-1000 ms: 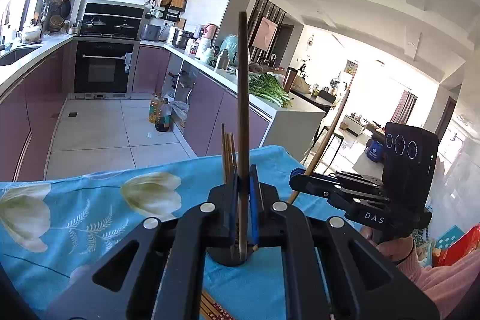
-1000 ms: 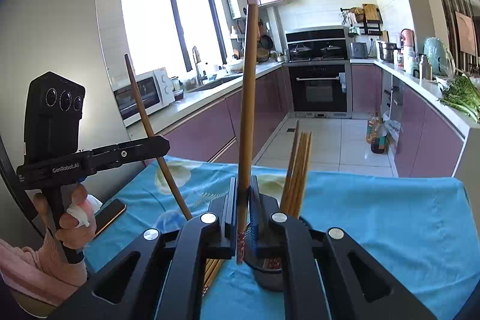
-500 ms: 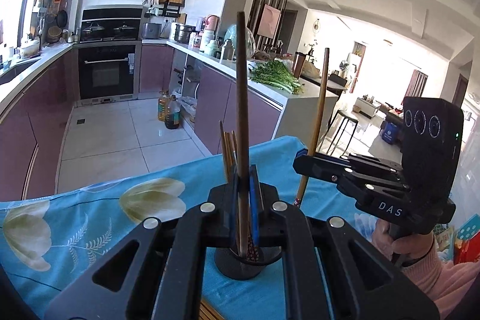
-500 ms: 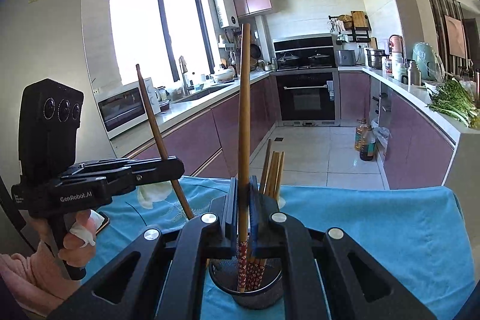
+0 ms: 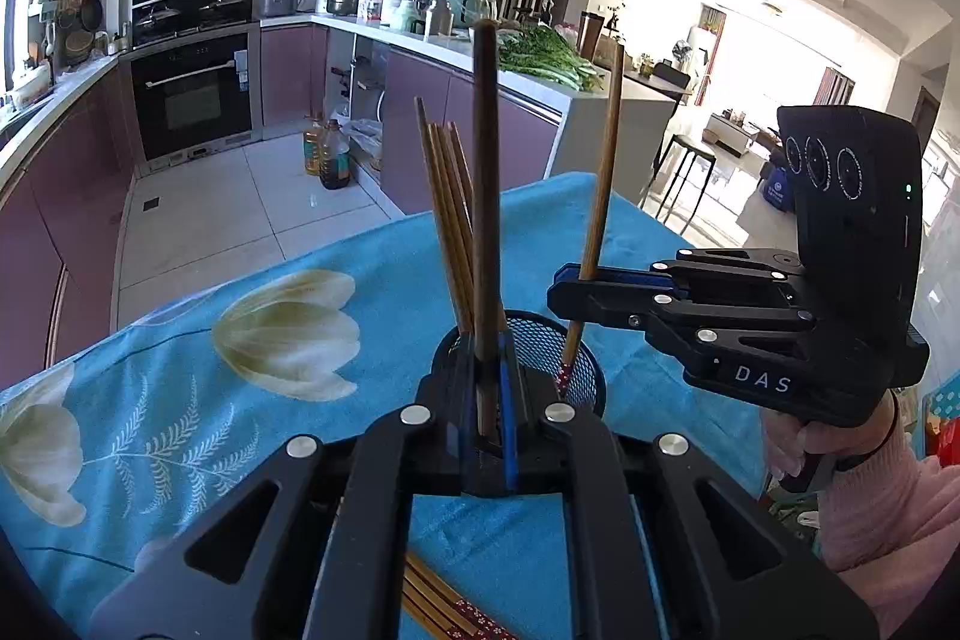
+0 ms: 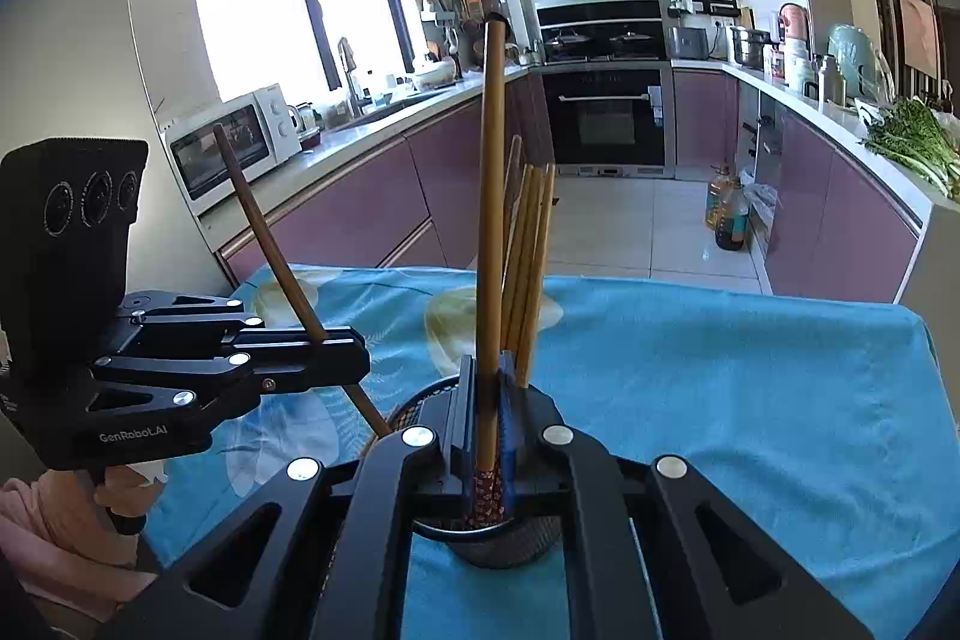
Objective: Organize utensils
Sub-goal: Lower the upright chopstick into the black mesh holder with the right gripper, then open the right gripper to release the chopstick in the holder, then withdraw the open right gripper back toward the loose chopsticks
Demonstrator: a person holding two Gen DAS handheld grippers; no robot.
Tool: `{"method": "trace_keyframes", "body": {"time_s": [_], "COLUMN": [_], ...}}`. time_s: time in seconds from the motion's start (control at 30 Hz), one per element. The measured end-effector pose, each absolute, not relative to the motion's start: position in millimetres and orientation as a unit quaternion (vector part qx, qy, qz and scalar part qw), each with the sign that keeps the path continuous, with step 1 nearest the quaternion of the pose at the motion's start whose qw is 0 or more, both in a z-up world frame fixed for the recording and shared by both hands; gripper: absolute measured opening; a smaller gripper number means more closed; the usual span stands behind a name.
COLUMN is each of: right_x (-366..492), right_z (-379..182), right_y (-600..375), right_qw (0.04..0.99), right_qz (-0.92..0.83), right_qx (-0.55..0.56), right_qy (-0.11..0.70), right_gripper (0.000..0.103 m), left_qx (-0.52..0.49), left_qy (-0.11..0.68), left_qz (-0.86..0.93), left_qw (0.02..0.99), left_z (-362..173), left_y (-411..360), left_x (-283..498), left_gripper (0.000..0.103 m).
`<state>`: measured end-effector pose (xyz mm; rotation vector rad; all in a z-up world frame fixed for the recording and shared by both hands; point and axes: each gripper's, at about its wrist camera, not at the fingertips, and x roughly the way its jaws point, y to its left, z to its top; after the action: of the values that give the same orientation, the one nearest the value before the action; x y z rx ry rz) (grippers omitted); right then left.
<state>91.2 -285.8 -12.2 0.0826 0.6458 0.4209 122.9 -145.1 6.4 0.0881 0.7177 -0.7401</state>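
A black mesh cup (image 5: 543,346) (image 6: 498,541) stands on the blue flowered tablecloth and holds several wooden chopsticks (image 5: 447,220) (image 6: 528,268). My left gripper (image 5: 486,349) (image 6: 360,364) is shut on one dark chopstick (image 5: 486,196) (image 6: 267,226), held upright at the cup's near rim. My right gripper (image 6: 487,373) (image 5: 561,289) is shut on another chopstick (image 6: 492,220) (image 5: 603,160). That one's patterned lower end (image 6: 486,496) dips into the cup. The two grippers face each other across the cup.
More loose chopsticks (image 5: 444,604) lie on the cloth under my left gripper. The tablecloth (image 6: 720,388) ends at the far table edge, with tiled floor, oil bottles (image 5: 327,154) and purple cabinets beyond. A pink sleeve (image 5: 888,526) shows behind the right gripper.
Both grippers have sunk toward the cup. The right gripper's chopstick has swung from tilted to nearly upright, and its tip has entered the cup. The cup has come into full view.
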Motion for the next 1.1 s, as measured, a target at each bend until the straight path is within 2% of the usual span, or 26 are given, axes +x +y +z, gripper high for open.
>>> {"method": "trace_keyframes", "body": {"time_s": [0.37, 0.47, 0.67, 0.8, 0.87, 0.97, 1.03, 1.1], "right_x": [111, 113, 104, 91, 84, 67, 59, 48], "right_z": [-30, -35, -35, -26, -20, -9, -6, -6], "right_y": [-285, -286, -287, -286, -284, -275, -269, -258], "right_qw": [0.914, 0.913, 0.916, 0.923, 0.926, 0.928, 0.926, 0.922], "right_qz": [0.193, 0.188, 0.189, 0.194, 0.201, 0.226, 0.245, 0.266], "right_qx": [0.054, 0.065, 0.073, 0.072, 0.068, 0.060, 0.052, 0.040], "right_qy": [0.352, 0.356, 0.348, 0.325, 0.312, 0.289, 0.282, 0.279], "right_gripper": [0.008, 0.010, 0.017, 0.028, 0.029, 0.036, 0.041, 0.042], "left_qx": [0.039, 0.030, 0.015, 0.008, 0.003, -0.003, -0.006, -0.001], "left_qy": [0.371, 0.374, 0.364, 0.339, 0.319, 0.287, 0.272, 0.261], "left_qz": [-0.338, -0.336, -0.325, -0.314, -0.309, -0.292, -0.274, -0.259], "left_qw": [0.864, 0.864, 0.872, 0.887, 0.896, 0.912, 0.923, 0.930], "left_z": [-7, -8, -7, -1, 5, 11, 14, 12], "left_y": [-154, -154, -145, -130, -119, -99, -86, -77], "left_x": [147, 149, 143, 131, 122, 105, 95, 87], "left_gripper": [0.008, 0.013, 0.019, 0.023, 0.028, 0.038, 0.060, 0.061]}}
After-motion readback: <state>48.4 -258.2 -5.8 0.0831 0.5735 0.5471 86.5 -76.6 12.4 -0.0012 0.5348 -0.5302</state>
